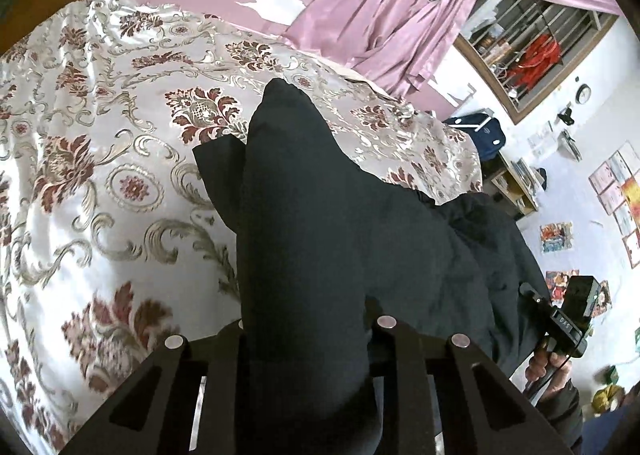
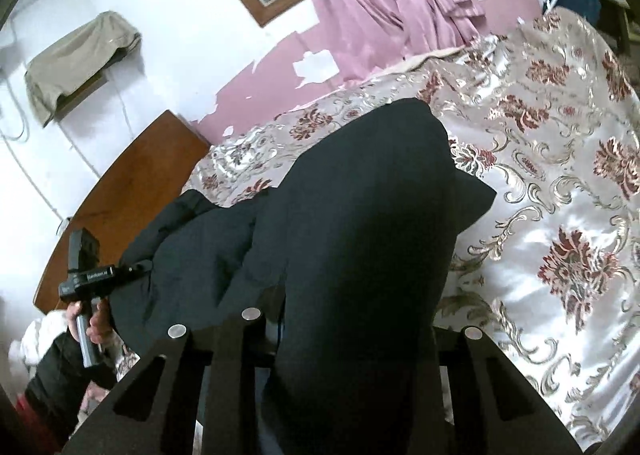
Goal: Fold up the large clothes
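Note:
A large black garment hangs above a bed with a white, red-flowered cover. My left gripper is shut on one part of the garment, whose cloth drapes over and between the fingers. My right gripper is shut on another part of the same black garment, which bulges over its fingers and hides the tips. The rest of the garment sags between the two grippers. The right gripper's handle shows in the left wrist view; the left gripper's handle shows in the right wrist view.
Pink curtains hang by a barred window behind the bed. A wooden headboard stands at one end. A dark blue bag sits past the bed's far corner. Posters hang on the white wall.

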